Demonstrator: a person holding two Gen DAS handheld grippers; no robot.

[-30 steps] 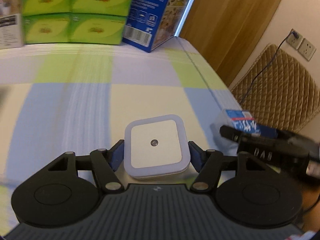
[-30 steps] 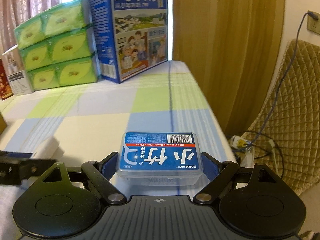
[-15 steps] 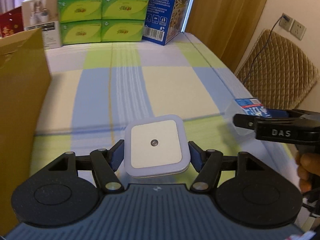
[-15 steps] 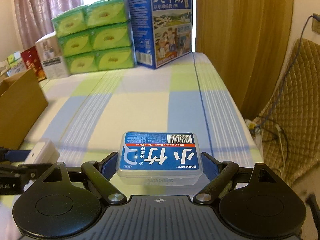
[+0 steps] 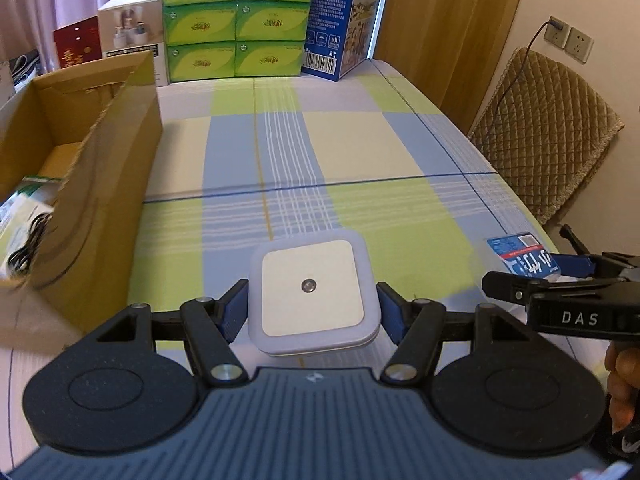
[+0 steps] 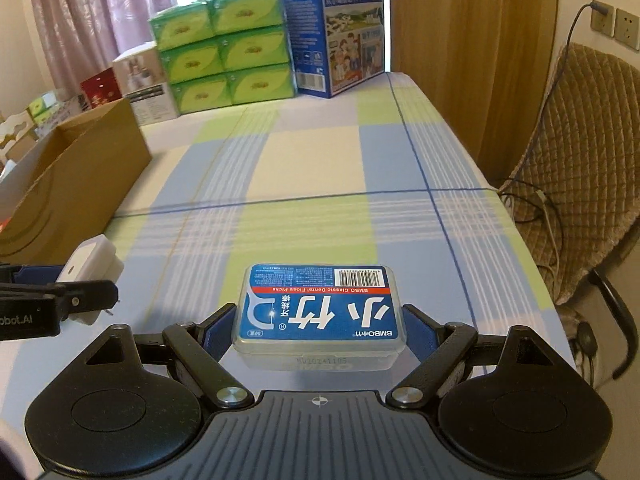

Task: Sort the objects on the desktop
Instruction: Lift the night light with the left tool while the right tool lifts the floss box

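Now that both grippers have pulled back, bringing the box [image 5: 100, 184] into view at left, left gripper [image 5: 312, 306] stays clamped on the nightlight [image 5: 312, 292] and right gripper [image 6: 320, 320] on the floss case [image 6: 320, 312], so dropping them in looks next.

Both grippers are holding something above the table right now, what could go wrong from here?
1. The left gripper pinches the white night light only by its rounded edges; it might slip out.
2. The right gripper holds the floss box close beside the left one; they could bump.
3. The cardboard box has a tall wall; a low swing may hit it.
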